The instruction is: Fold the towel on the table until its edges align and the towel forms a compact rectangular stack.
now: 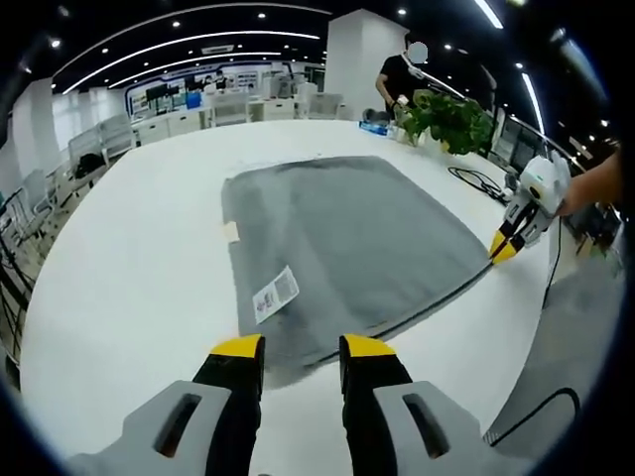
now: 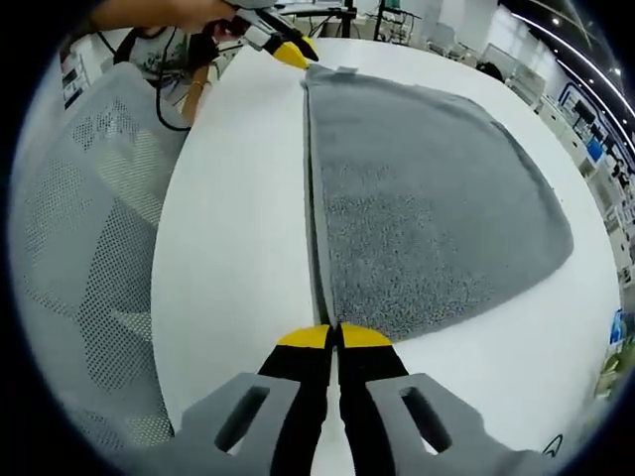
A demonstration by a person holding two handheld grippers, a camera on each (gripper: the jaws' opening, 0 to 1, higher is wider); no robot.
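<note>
Showing towel (image 1: 347,248) label (image 1: 275,295) | left gripper (image 1: 302,349) jaws apart; right gripper (image 2: 334,337) jaws pinched

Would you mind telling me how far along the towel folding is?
Done: nothing folded; the grey towel lies flat on the white table. In hand: the right gripper is shut on the near edge, and the left gripper sits open at the other near corner. Left: every fold.

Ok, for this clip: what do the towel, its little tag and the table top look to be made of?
Towel: grey terry-like cloth, matte, with a nubby looped pile and a flatter sewn hem along the near edge.
Tag: white, thin and flat with dark print, probably a fabric or paper label; too small to tell.
Table: smooth white top with a faint sheen, likely laminate or painted board.
</note>
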